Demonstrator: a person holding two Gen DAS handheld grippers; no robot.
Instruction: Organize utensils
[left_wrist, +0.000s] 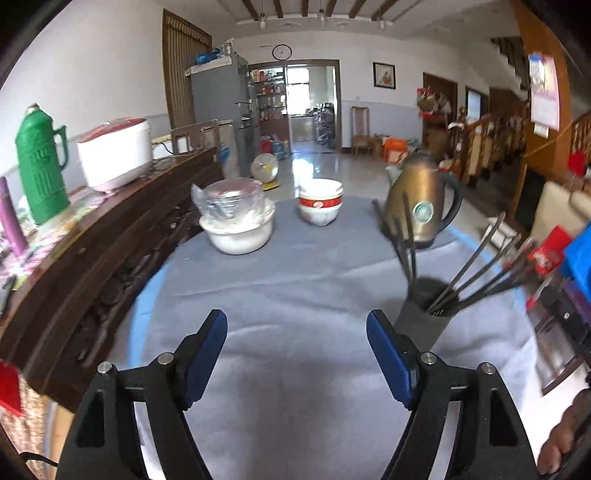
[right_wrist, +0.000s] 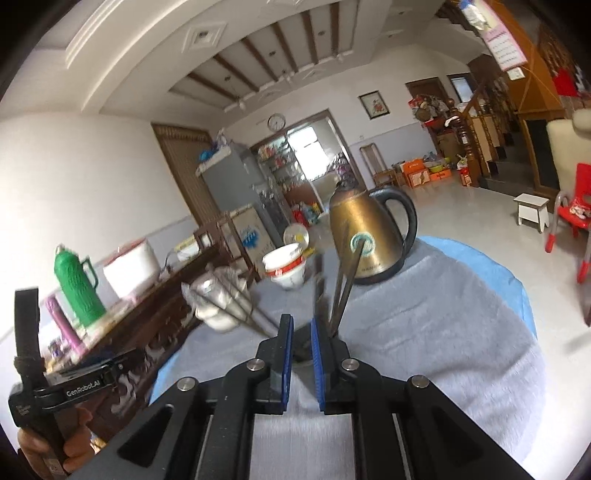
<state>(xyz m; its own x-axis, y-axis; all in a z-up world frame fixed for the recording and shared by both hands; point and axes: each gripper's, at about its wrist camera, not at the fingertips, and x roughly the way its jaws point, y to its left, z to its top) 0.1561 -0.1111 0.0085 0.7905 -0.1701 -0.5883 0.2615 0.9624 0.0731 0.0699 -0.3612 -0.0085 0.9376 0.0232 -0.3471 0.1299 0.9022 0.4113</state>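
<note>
Utensils (left_wrist: 476, 266) stand fanned out in a dark grey holder (left_wrist: 424, 321) near the right edge of the round table (left_wrist: 295, 295), which is covered by a grey-blue cloth. They are long, dark and thin, chopsticks by the look of them, though blur makes that uncertain.

The left gripper (left_wrist: 295, 354) hovers over bare cloth just left of the holder, its blue pads spread wide with nothing between them. The right gripper (right_wrist: 302, 354) has its pads drawn almost together; a dark shape sits in the narrow gap, seemingly the holder's rim, but whether the pads press on it cannot be told. The step in hand looks like gathering or steadying the utensils in the holder. The next move probably calls for bringing the open left gripper across to the holder or to a loose stick without tipping it.

A gold kettle (left_wrist: 421, 210), stacked bowls (left_wrist: 319, 203) and a wrapped bowl (left_wrist: 238, 221) sit toward the far edge. The holder's base is hidden in the right wrist view, and the stick tips smear with motion.
</note>
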